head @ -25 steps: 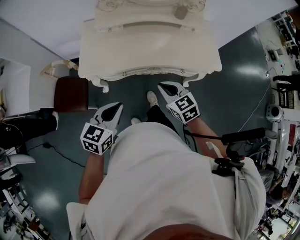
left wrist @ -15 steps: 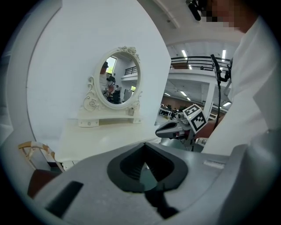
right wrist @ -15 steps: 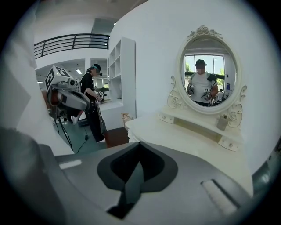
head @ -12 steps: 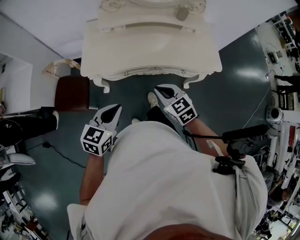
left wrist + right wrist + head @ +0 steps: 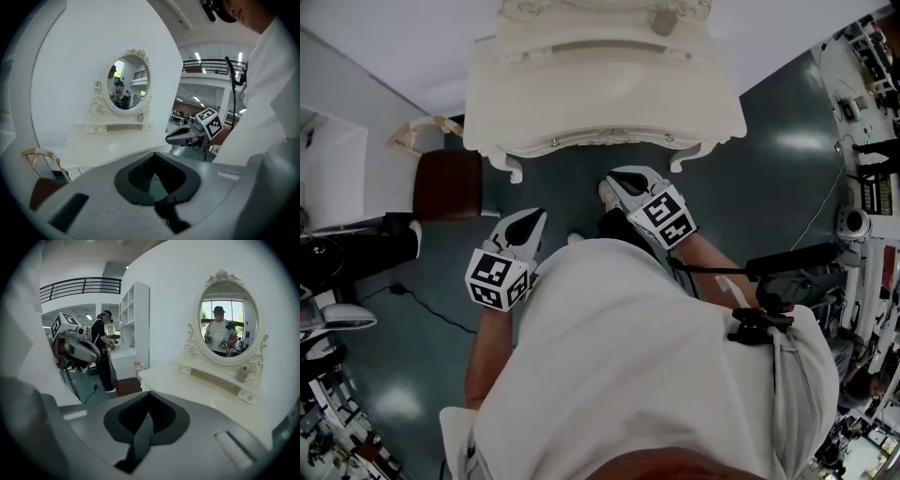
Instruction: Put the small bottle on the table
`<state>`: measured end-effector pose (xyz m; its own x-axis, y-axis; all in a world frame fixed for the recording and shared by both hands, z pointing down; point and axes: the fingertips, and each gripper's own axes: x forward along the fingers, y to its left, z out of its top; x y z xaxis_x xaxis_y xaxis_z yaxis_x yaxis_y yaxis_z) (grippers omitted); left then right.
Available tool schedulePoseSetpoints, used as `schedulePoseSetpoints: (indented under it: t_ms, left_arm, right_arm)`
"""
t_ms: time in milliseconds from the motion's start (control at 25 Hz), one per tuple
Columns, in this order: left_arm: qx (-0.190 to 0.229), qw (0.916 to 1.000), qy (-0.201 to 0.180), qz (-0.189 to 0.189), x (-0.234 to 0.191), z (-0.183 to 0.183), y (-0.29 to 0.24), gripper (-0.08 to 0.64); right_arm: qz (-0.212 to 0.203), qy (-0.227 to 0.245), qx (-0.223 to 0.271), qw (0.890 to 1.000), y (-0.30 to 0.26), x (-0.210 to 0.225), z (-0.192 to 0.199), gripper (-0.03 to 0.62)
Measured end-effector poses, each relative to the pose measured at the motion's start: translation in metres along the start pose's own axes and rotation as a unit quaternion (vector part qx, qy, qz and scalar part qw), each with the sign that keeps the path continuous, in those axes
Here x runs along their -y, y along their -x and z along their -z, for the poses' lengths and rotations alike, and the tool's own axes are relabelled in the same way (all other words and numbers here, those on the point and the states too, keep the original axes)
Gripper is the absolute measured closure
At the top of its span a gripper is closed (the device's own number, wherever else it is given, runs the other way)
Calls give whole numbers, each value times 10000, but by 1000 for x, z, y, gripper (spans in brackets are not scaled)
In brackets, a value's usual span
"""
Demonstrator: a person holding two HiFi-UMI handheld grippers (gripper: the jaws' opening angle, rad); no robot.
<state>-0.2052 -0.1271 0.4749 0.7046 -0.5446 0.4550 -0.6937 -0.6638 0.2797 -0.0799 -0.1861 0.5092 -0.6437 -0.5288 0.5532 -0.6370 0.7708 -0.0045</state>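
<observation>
The small bottle (image 5: 661, 21) stands on the raised shelf of the white dressing table (image 5: 600, 94), to the right of the oval mirror (image 5: 228, 322). It also shows as the grey bottle (image 5: 241, 373) in the right gripper view and as a tiny bottle (image 5: 140, 118) in the left gripper view. My left gripper (image 5: 530, 218) is shut and empty over the floor, short of the table's front edge. My right gripper (image 5: 620, 178) is also shut and empty, just below the table's front edge. Both point toward the table.
A chair with a brown seat (image 5: 445, 185) stands left of the table, with a white shelf unit (image 5: 135, 319) beyond it. A cable (image 5: 422, 309) lies on the dark floor. Stands and equipment (image 5: 862, 216) crowd the right side. A person in black (image 5: 104, 352) stands far left.
The right gripper has drifted slightly left and nearer the table's front edge. The left gripper has barely moved. Both stay shut.
</observation>
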Motion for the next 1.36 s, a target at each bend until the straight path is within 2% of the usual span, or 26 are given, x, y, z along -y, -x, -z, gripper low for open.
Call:
schedulePoseSetpoints:
  t_ms: [1000,1360]
  left_arm:
    - [-92,9998,23,152,4,5,-13,557]
    - [-79,9996,-77,273,7,3,-22,557]
  right_arm:
    - [46,-29,65,10000,4,2,1,592]
    - [190,-18,59,9998,6,9,7,591]
